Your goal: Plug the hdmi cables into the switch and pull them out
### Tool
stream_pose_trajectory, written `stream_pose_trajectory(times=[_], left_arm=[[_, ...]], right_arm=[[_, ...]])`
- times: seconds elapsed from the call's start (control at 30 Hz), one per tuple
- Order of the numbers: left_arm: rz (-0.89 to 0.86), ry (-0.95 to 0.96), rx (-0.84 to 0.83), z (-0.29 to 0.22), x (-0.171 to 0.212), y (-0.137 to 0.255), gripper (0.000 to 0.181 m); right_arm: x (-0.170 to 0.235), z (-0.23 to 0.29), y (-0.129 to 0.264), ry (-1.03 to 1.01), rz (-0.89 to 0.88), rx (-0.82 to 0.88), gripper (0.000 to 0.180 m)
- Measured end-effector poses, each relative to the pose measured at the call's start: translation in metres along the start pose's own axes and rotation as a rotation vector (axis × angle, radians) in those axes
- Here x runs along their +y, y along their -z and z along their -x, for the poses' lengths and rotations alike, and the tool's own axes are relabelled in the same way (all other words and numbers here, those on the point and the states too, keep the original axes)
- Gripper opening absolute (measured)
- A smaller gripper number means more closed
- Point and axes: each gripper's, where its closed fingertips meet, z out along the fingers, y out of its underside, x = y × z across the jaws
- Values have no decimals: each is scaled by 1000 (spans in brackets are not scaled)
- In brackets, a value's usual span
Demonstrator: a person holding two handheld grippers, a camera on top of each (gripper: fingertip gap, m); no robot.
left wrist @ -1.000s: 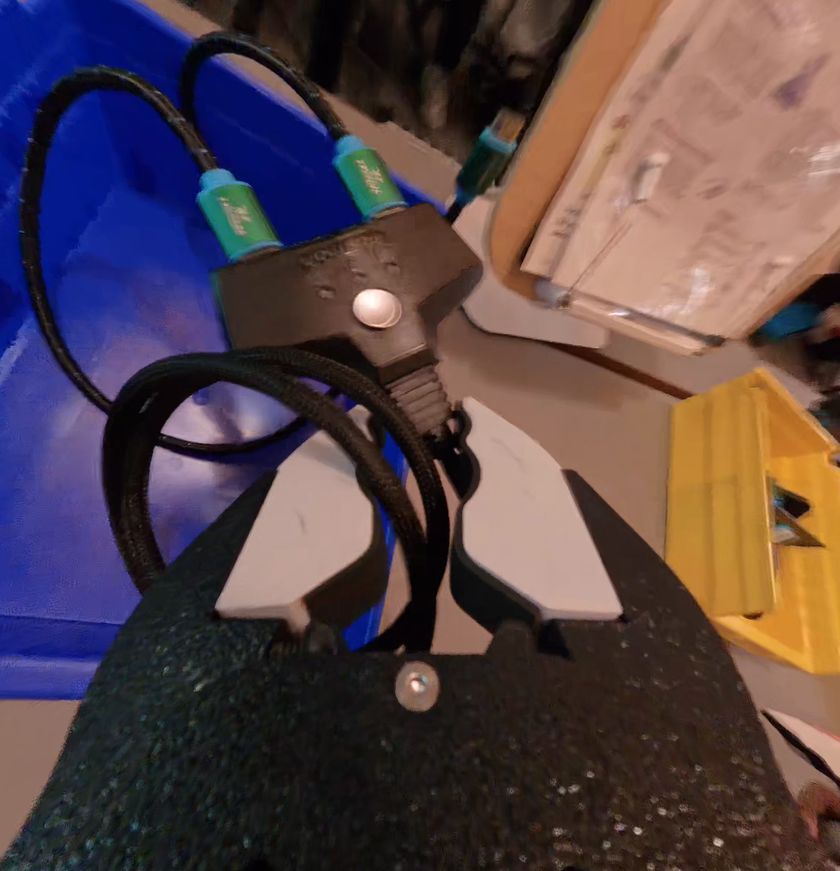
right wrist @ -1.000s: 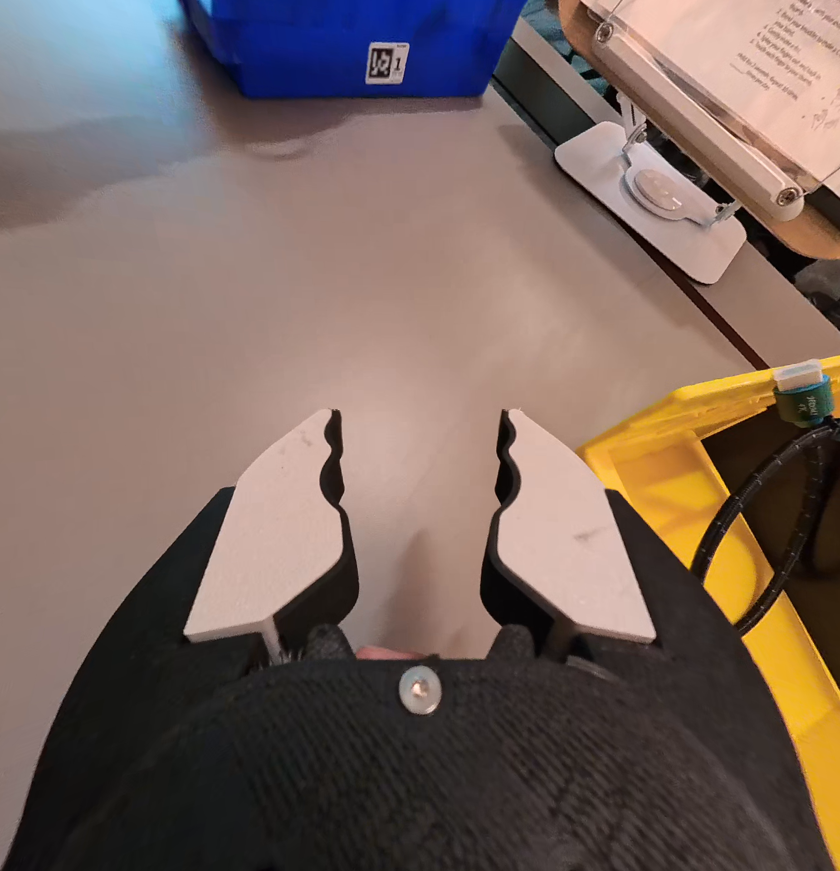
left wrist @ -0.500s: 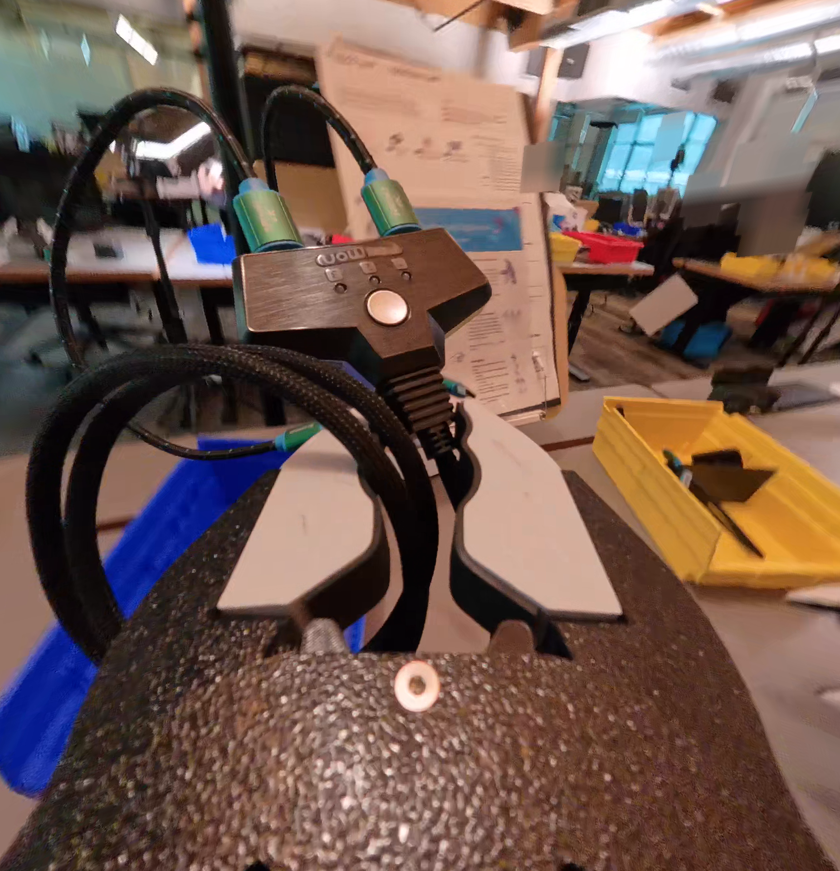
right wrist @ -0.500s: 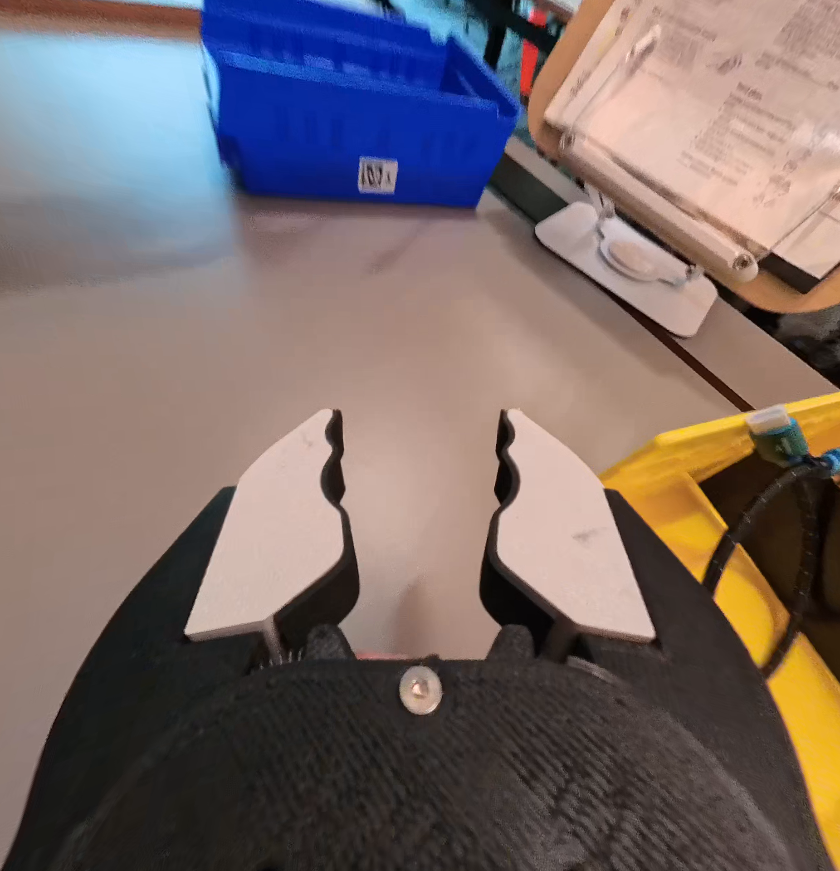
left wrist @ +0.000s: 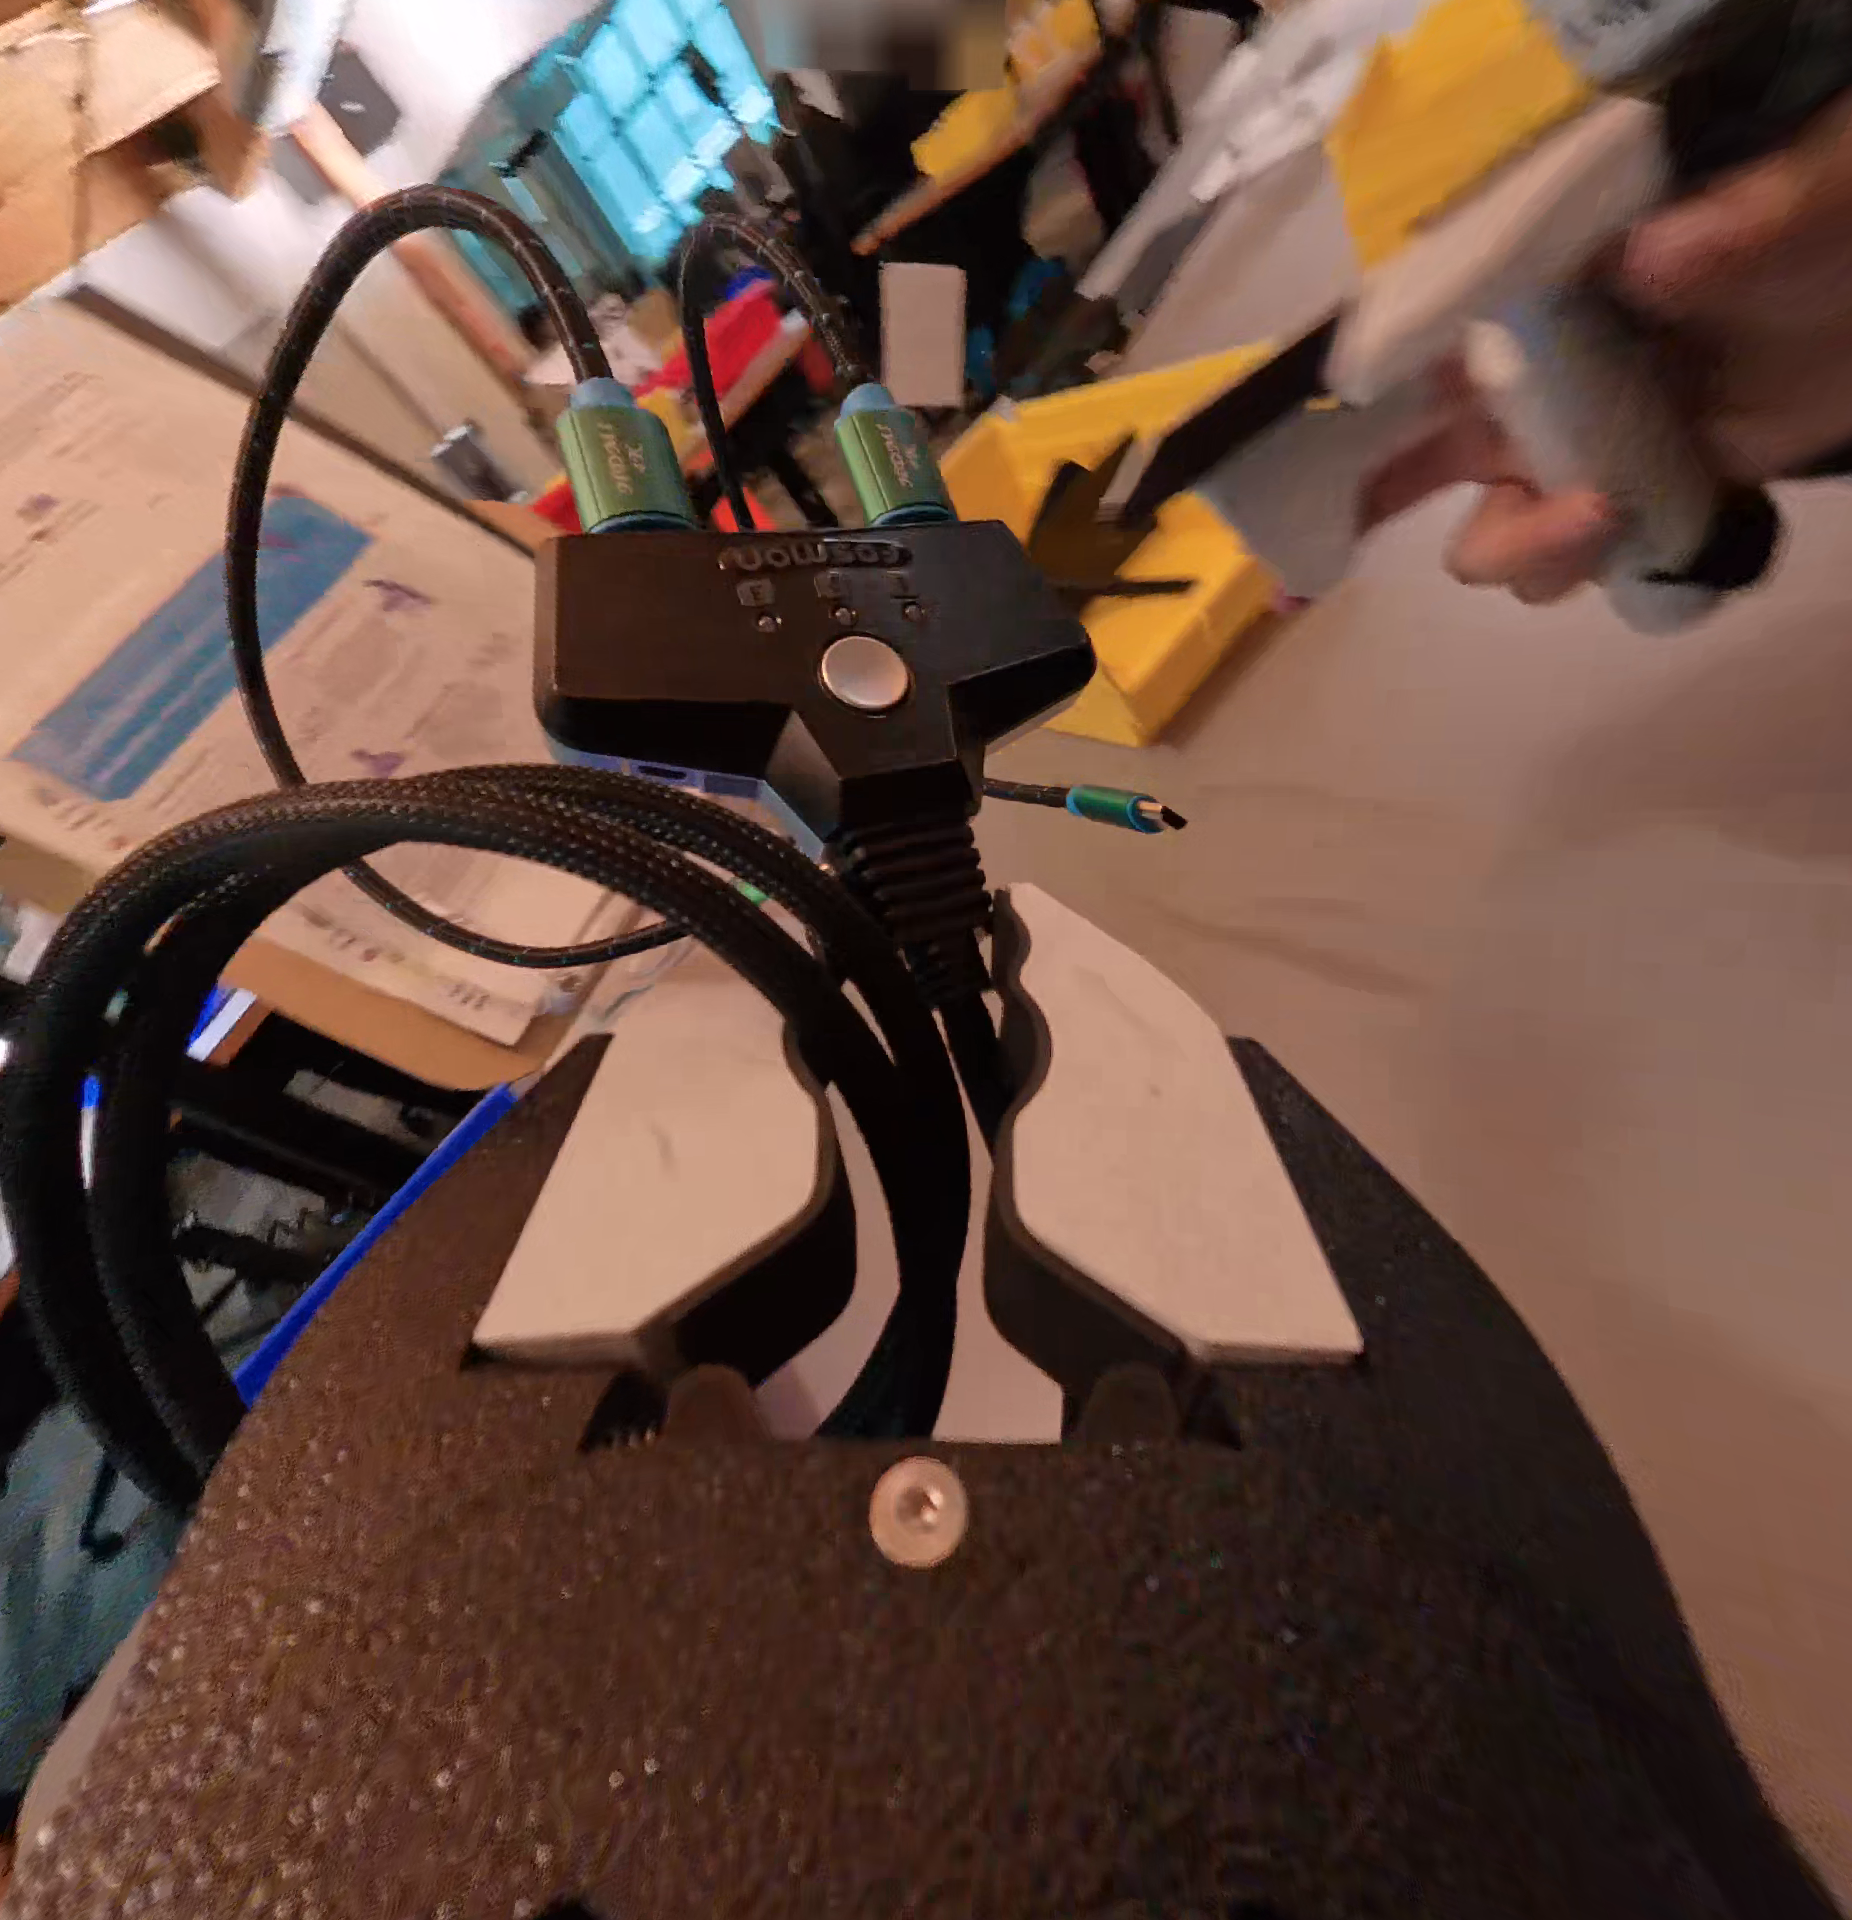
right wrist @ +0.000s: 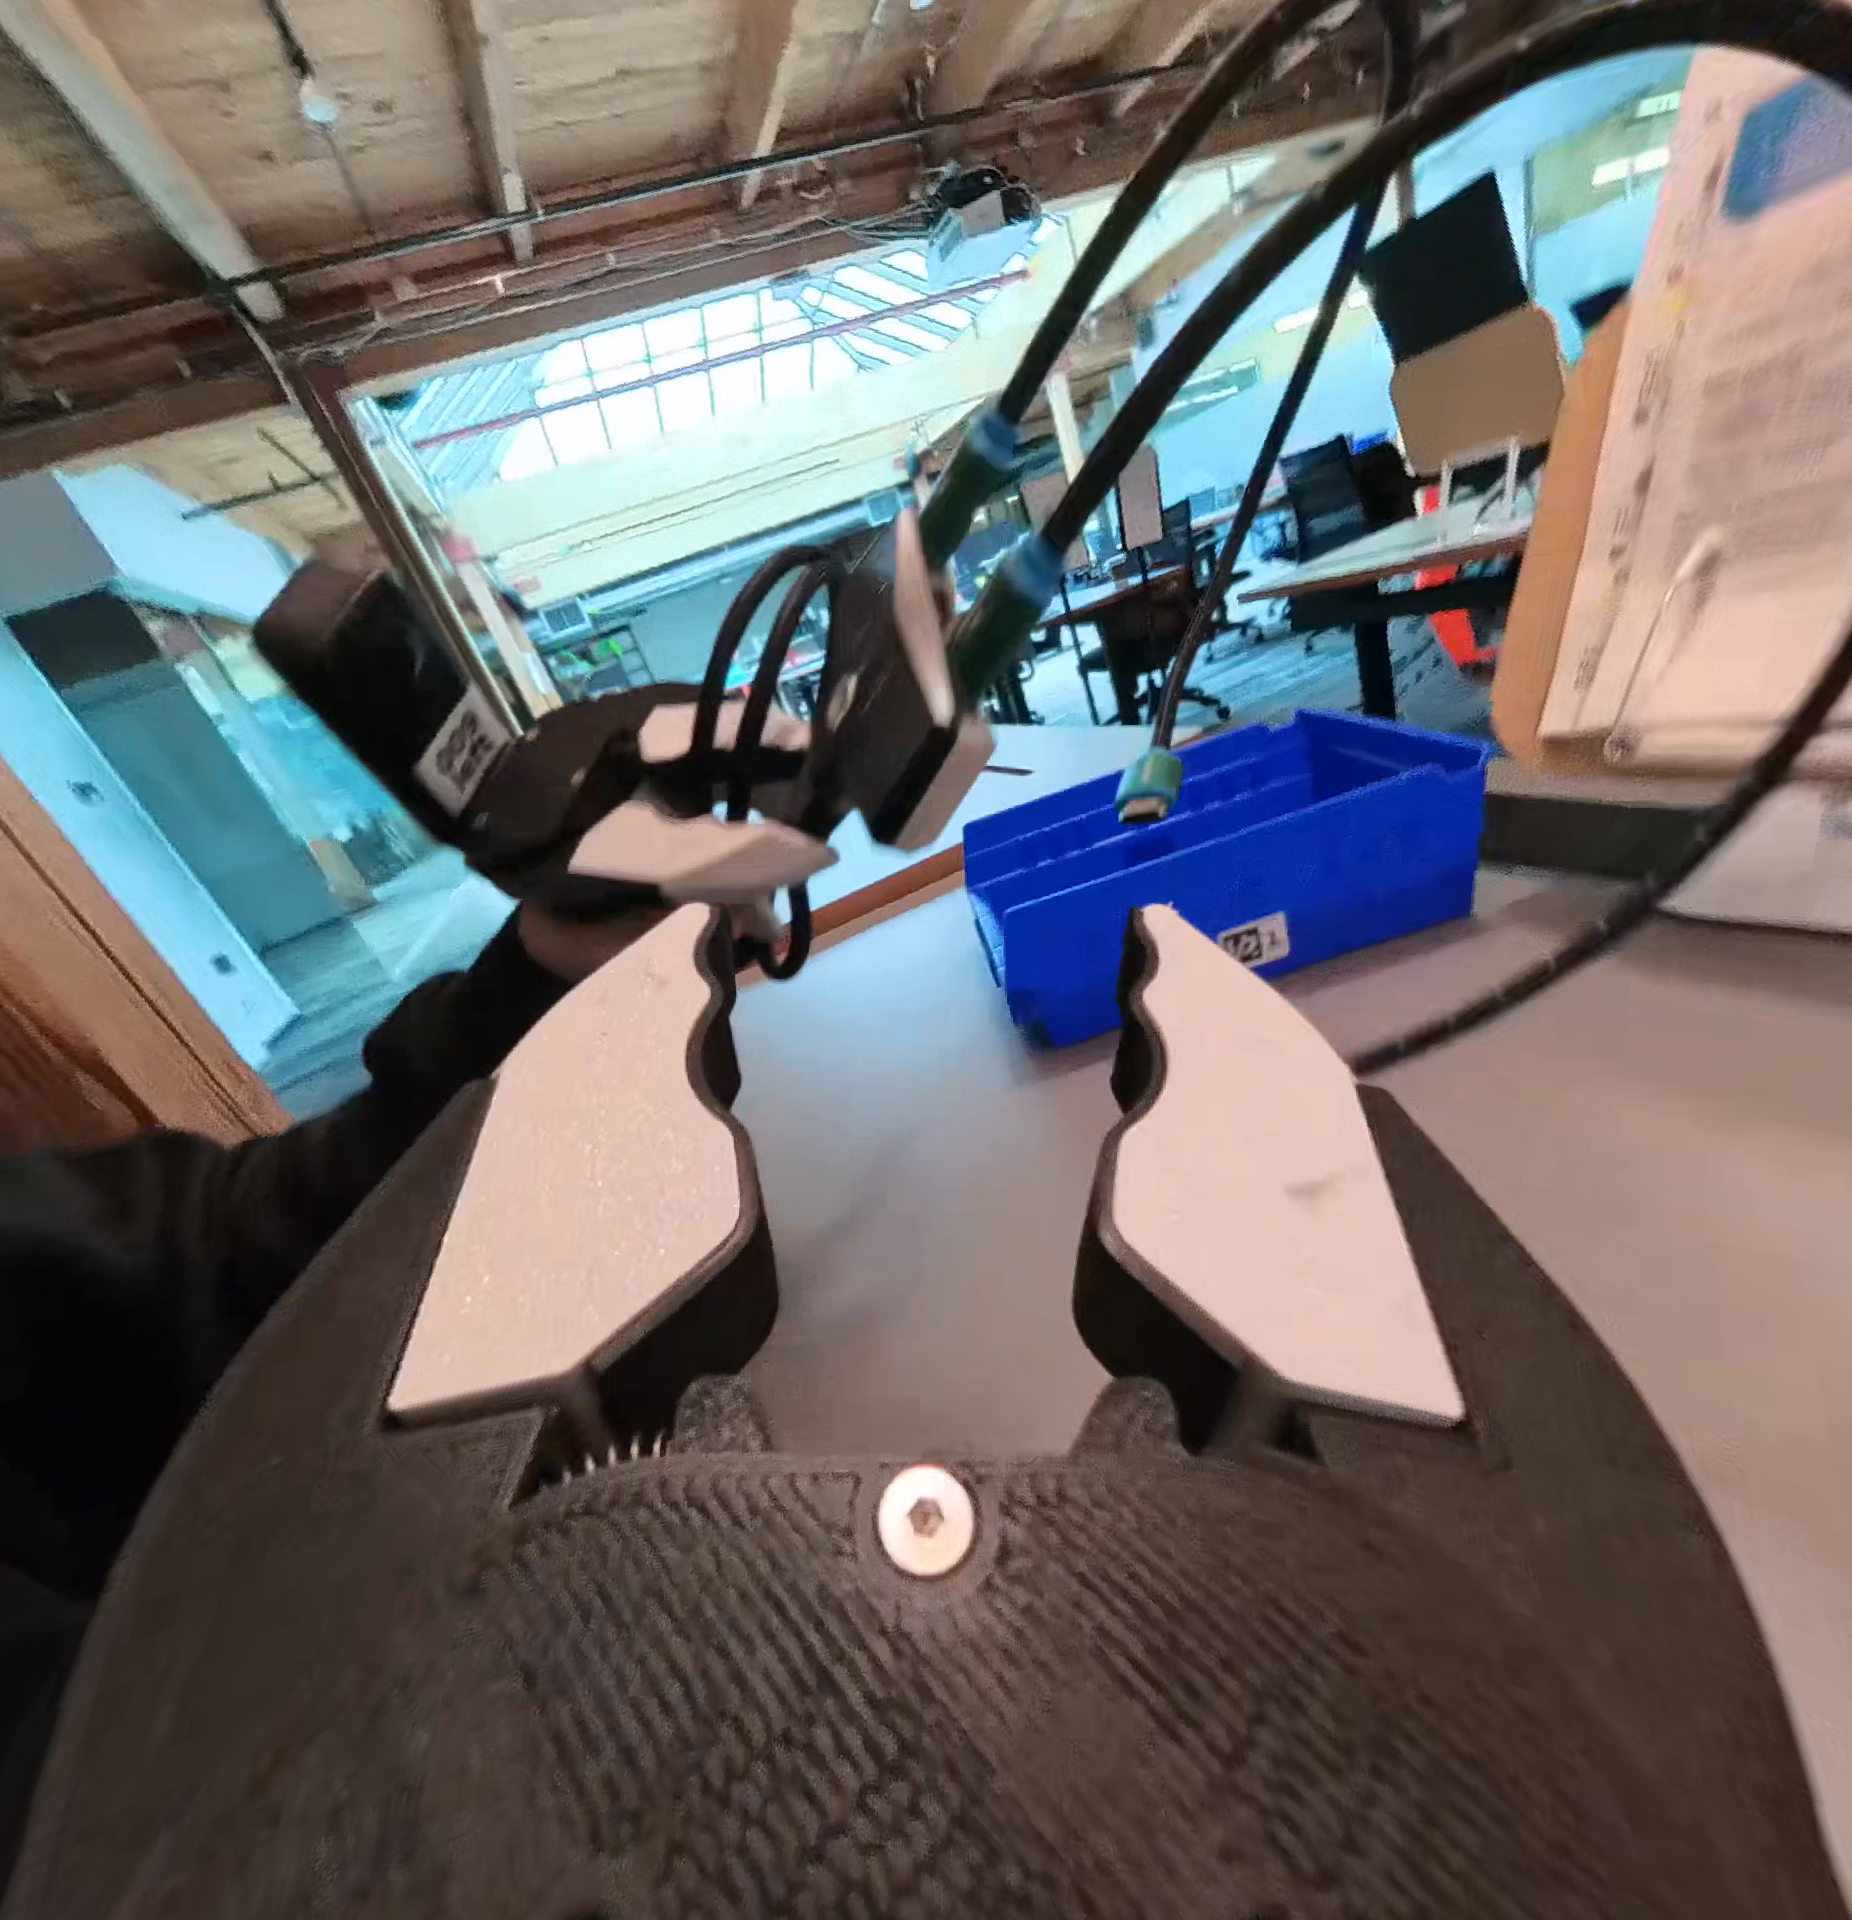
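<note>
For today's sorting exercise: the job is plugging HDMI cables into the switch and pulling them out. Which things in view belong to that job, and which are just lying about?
Belonging:
black switch
two green-plugged HDMI cables, plugged in
left gripper, clamping the switch's braided lead
right gripper, open

Lying about:
blue bin
yellow bin
paper board
</note>
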Motion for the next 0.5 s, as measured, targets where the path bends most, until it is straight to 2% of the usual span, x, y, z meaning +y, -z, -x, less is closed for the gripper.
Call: stream_pose_trajectory(times=[0.17, 0.2, 0.23, 0.37, 0.5], left_arm=[[60, -227, 270, -65, 27, -1, 25], [71, -256, 323, -75, 31, 0, 25], [83, -286, 358, -80, 35, 1, 25], [180, -362, 456, -80, 52, 10, 27], [248, -455, 343, -57, 46, 6, 38]], right_arm=[[59, 10, -20, -193, 189, -191, 63], [66, 20, -23, -213, 199, -254, 48], [73, 26, -25, -226, 205, -293, 24], [91, 29, -35, -359, 183, -314, 22], [82, 20, -40, -663, 1, -296, 22]])
